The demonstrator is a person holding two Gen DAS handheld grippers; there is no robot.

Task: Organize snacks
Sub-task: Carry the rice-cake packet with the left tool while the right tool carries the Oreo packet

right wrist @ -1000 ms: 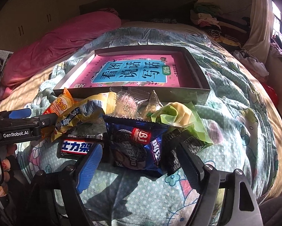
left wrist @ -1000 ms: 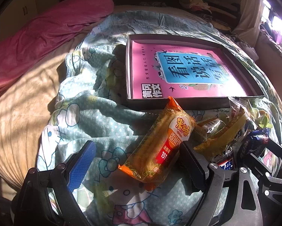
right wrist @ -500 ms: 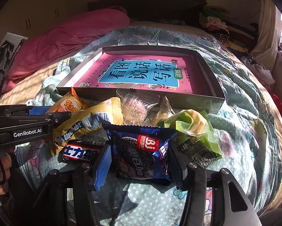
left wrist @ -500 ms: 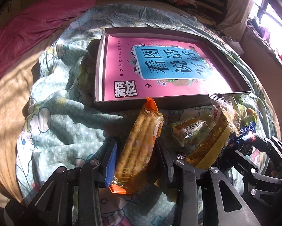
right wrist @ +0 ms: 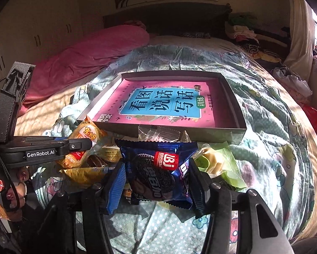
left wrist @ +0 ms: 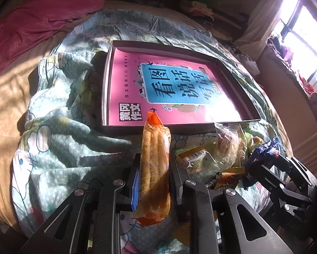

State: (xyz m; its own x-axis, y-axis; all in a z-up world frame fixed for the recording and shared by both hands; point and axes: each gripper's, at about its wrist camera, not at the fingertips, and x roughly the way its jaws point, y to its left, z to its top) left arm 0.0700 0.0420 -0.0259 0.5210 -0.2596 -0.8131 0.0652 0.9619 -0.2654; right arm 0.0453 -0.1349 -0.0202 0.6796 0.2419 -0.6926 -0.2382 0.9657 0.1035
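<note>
Here, the bed's patterned quilt (right wrist: 262, 114) carries everything else, with a pink blanket (right wrist: 90, 57) bunched along its far left side. On the quilt lies a shallow grey box (right wrist: 234, 105), its floor covered by a pink book (left wrist: 158, 93) with a blue title panel. Just in front of the box's near wall sits the snack pile (left wrist: 219, 156): a clear wrapper, a barcoded yellow pack and a green pouch (right wrist: 217, 165), all touching or overlapping.

My left gripper (left wrist: 154, 175) has its 2 jaws closed against the sides of the orange wafer pack (left wrist: 155, 160), which stands lengthwise between them, its sealed far end reaching over the box's near wall. In the right wrist view the same pack (right wrist: 85, 137) shows beside the left tool's black body, with the person's hand (right wrist: 2, 190) and its red-painted nails below.

My right gripper (right wrist: 156, 182) has its 2 jaws pressed onto the left and right edges of the blue cookie packet (right wrist: 156, 169), gripping it face up. This packet is near the pile's front, short of the box; whether it is clear of the quilt, I cannot tell.
</note>
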